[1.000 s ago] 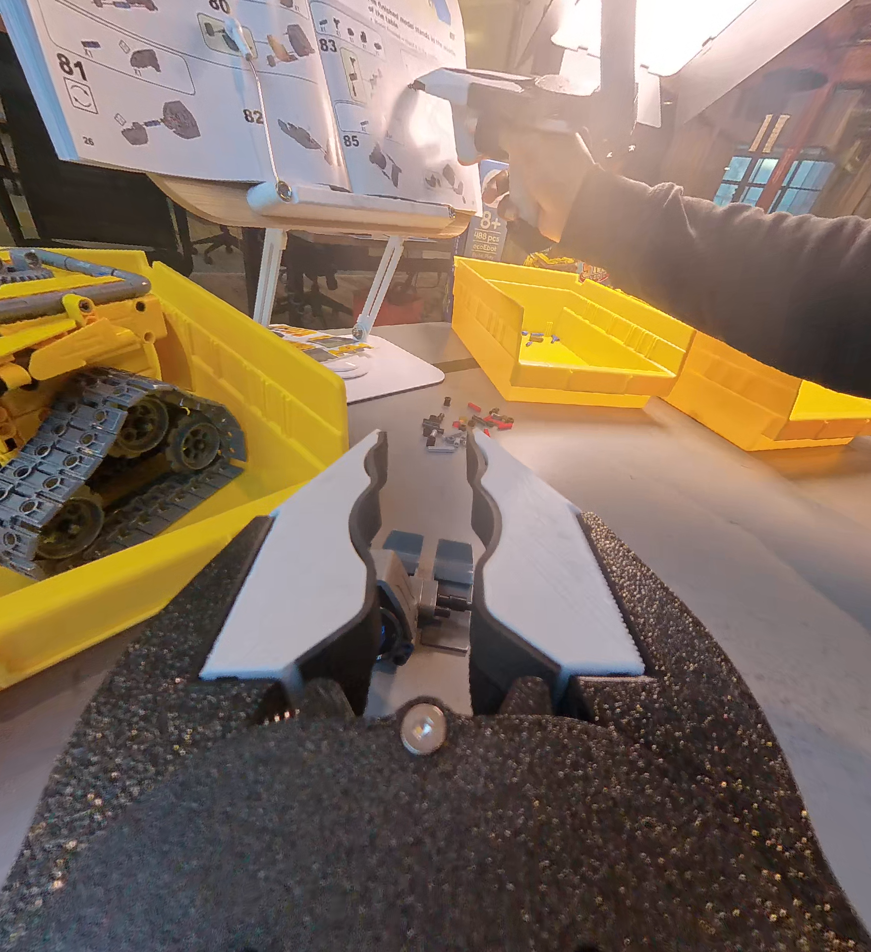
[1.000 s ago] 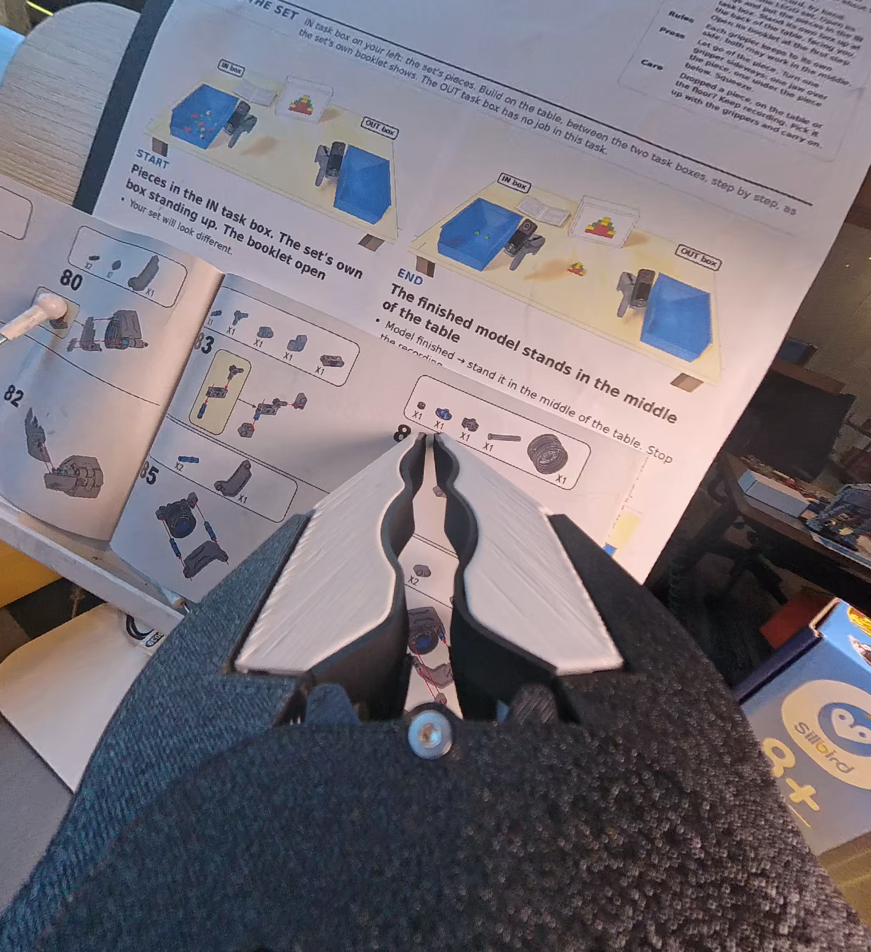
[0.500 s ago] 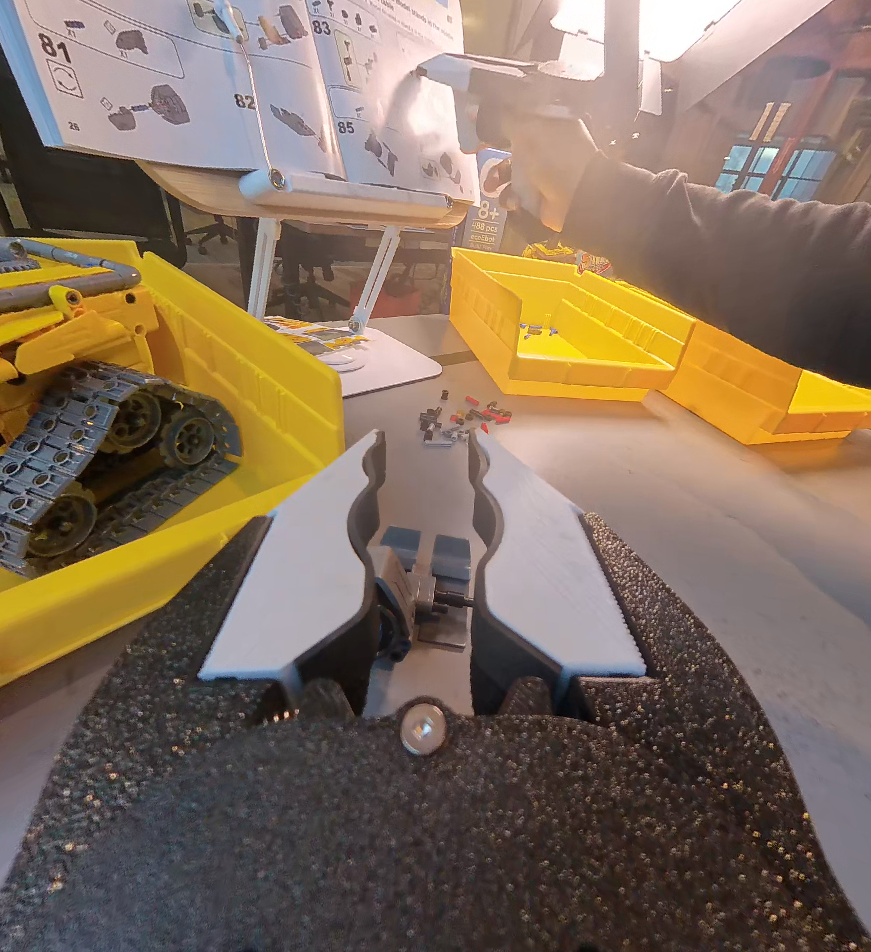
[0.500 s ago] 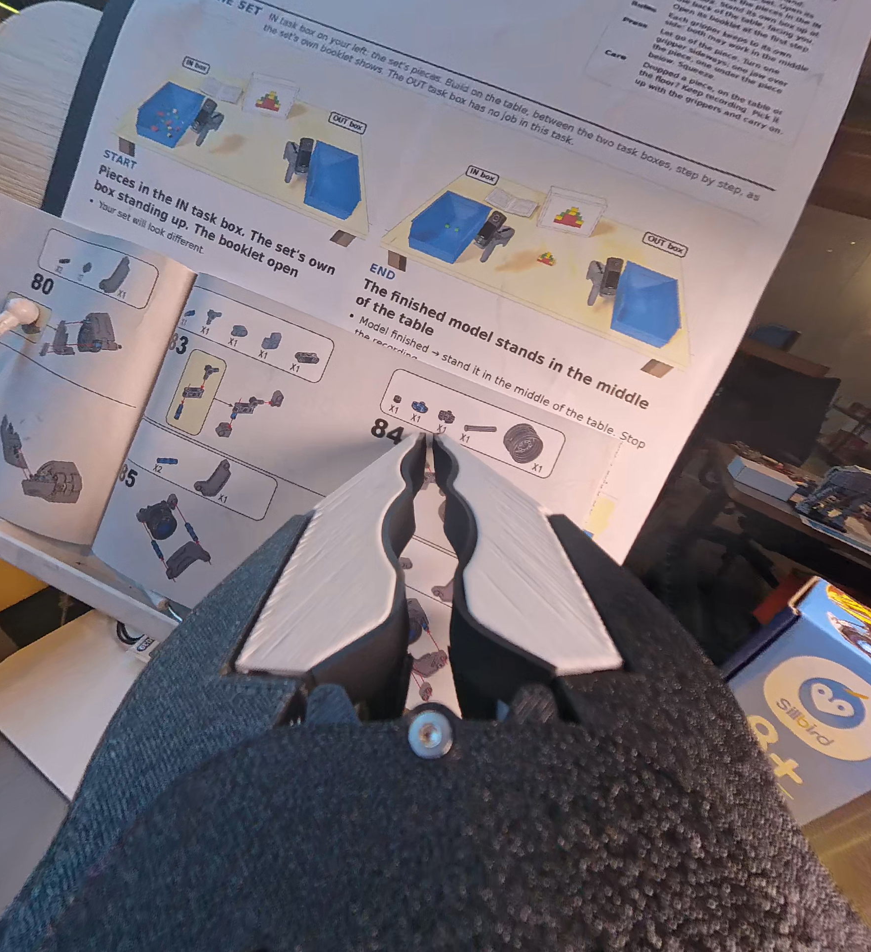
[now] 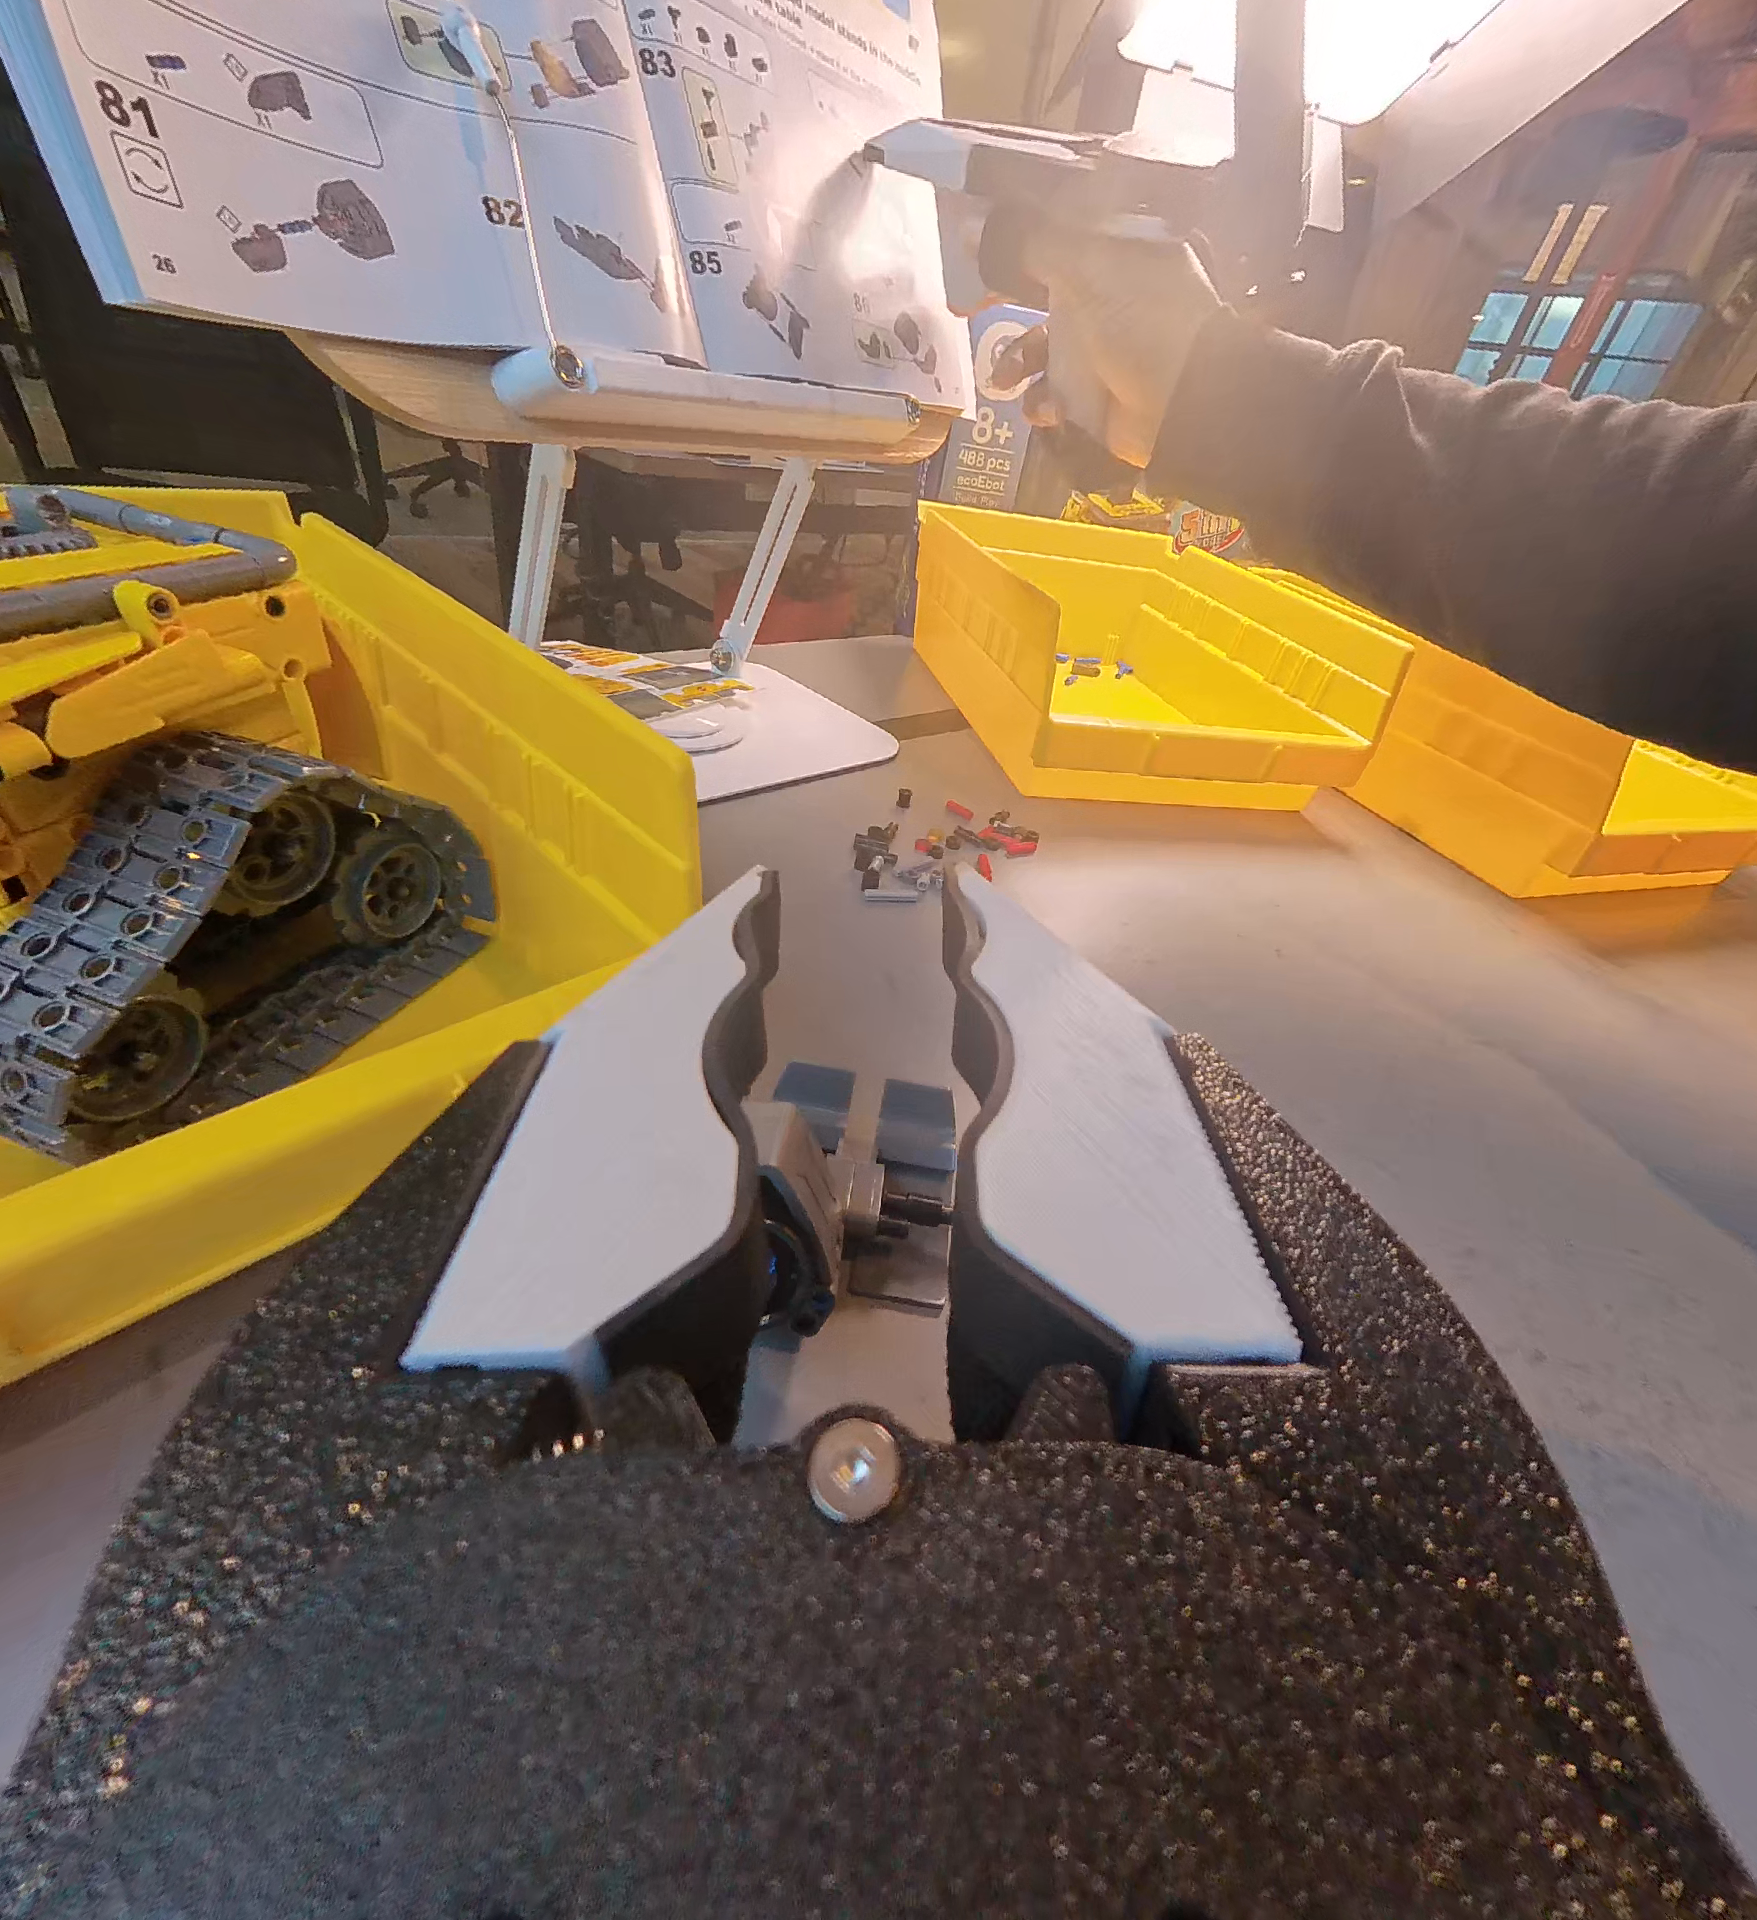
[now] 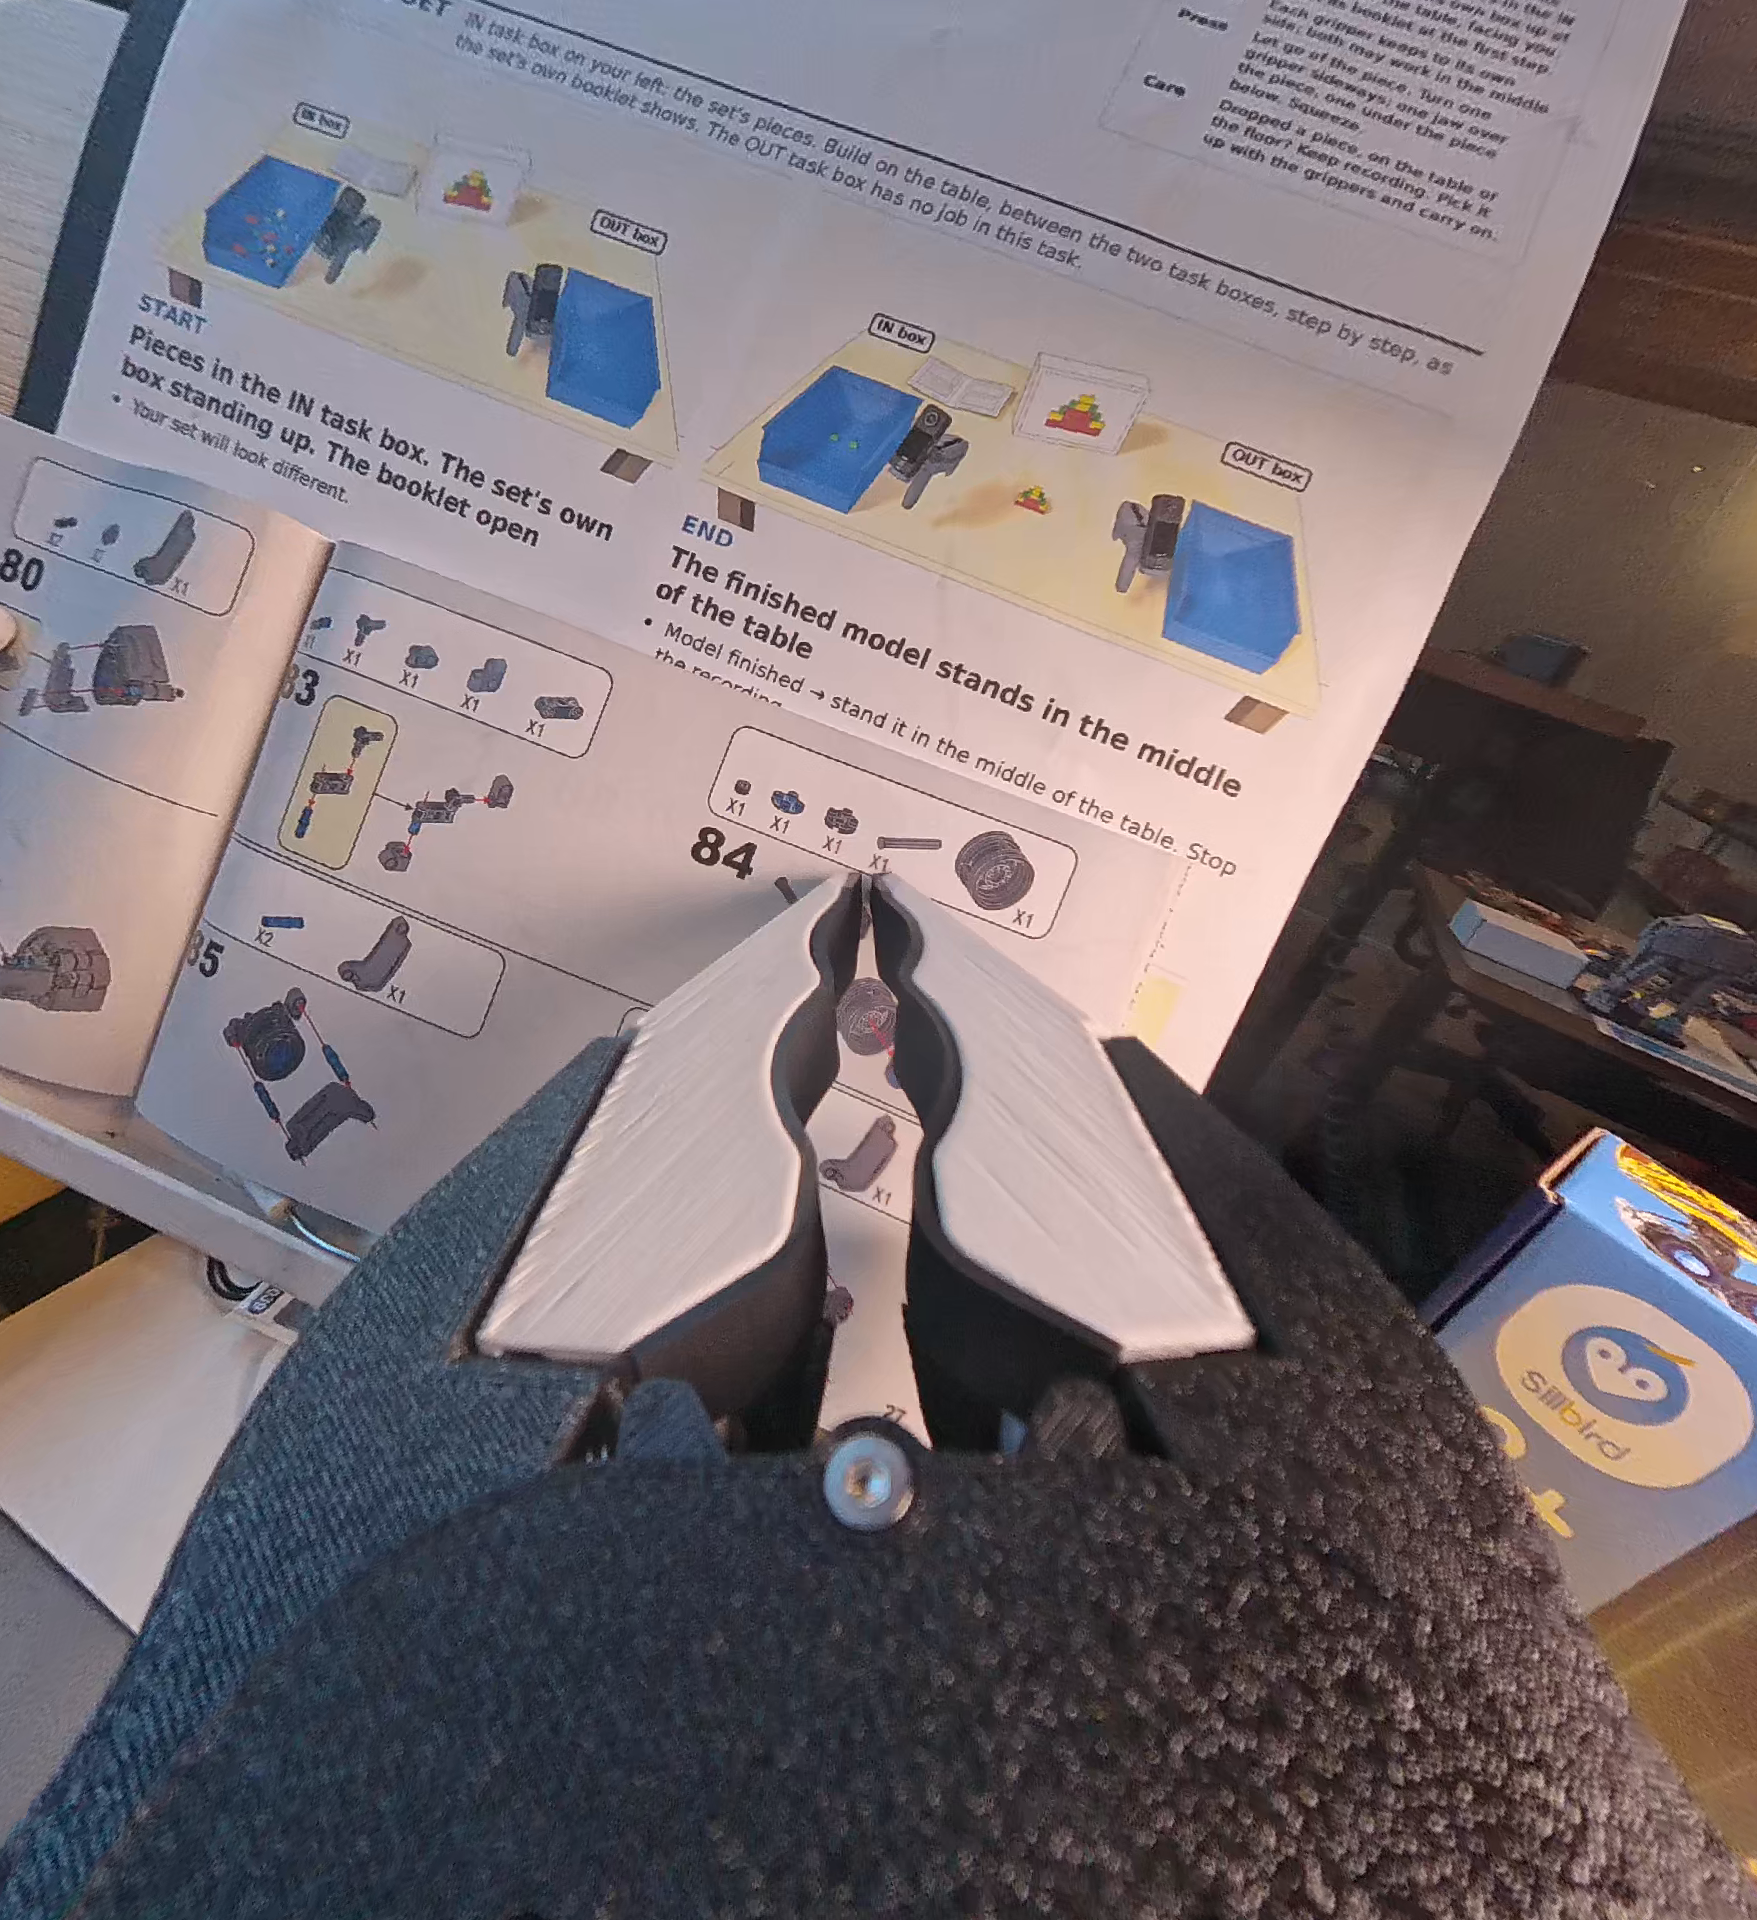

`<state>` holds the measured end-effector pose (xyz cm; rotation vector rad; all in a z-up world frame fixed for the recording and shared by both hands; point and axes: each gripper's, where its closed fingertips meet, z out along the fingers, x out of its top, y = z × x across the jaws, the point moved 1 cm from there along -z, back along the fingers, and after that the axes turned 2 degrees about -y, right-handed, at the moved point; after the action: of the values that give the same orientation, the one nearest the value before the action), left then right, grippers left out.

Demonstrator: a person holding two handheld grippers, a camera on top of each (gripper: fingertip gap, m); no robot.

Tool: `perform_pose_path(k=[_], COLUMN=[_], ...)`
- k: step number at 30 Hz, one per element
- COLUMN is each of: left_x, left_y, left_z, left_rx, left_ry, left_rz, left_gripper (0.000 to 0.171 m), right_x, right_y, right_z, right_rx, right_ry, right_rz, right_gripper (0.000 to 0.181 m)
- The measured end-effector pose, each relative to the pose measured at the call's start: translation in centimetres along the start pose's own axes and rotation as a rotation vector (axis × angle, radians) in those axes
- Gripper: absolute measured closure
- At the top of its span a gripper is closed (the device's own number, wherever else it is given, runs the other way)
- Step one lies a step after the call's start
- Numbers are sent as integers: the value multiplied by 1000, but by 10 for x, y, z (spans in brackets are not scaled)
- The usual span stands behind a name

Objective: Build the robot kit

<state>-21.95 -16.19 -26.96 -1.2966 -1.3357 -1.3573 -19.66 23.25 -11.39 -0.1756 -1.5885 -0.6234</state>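
Observation:
My left gripper (image 5: 858, 894) hovers low over the grey table (image 5: 1373, 1091), shut on a small grey brick assembly (image 5: 853, 1174) wedged deep between its jaws; the tips stay apart. Loose small brick pieces (image 5: 941, 842) lie just beyond the tips. My right gripper (image 6: 863, 883) is shut and empty, its tips close to the right-hand page of the open instruction booklet (image 6: 500, 831) on a white stand. It also shows in the left wrist view (image 5: 915, 156), held up by a hand in a dark sleeve (image 5: 1476, 520).
A yellow bin (image 5: 541, 748) at left holds a yellow tracked brick vehicle (image 5: 147, 810). Two yellow bins (image 5: 1165, 675) stand at the back right. A printed sheet (image 6: 957, 364) hangs behind the booklet. A blue box (image 6: 1632, 1382) stands to the right. One gripper's finger ends stand about 40 centimetres off the other's.
My right gripper has drifted a little to the right across the booklet page, staying shut. My left gripper has shifted only slightly, the assembly still in it.

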Motion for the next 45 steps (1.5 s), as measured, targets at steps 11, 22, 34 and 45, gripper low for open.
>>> perform_pose_path(k=[11,22,34,45], left_x=[-1,-1,-2,-2], left_y=[0,1,5,16], left_z=[0,1,2,3], left_rx=[-3,-6,-21,-48], left_ry=[-4,-8,-16,-20], left_rz=[-3,-3,6,34], left_gripper=[141,141,141,141], right_x=[-3,-3,28,-93], right_y=[7,12,-92,-167], right_z=[-3,-10,-80,-150], right_rx=[-27,-33,290,450], right_ry=[-4,4,50,-282], right_rz=[-6,-9,-45,25], right_gripper=[179,176,173,172])
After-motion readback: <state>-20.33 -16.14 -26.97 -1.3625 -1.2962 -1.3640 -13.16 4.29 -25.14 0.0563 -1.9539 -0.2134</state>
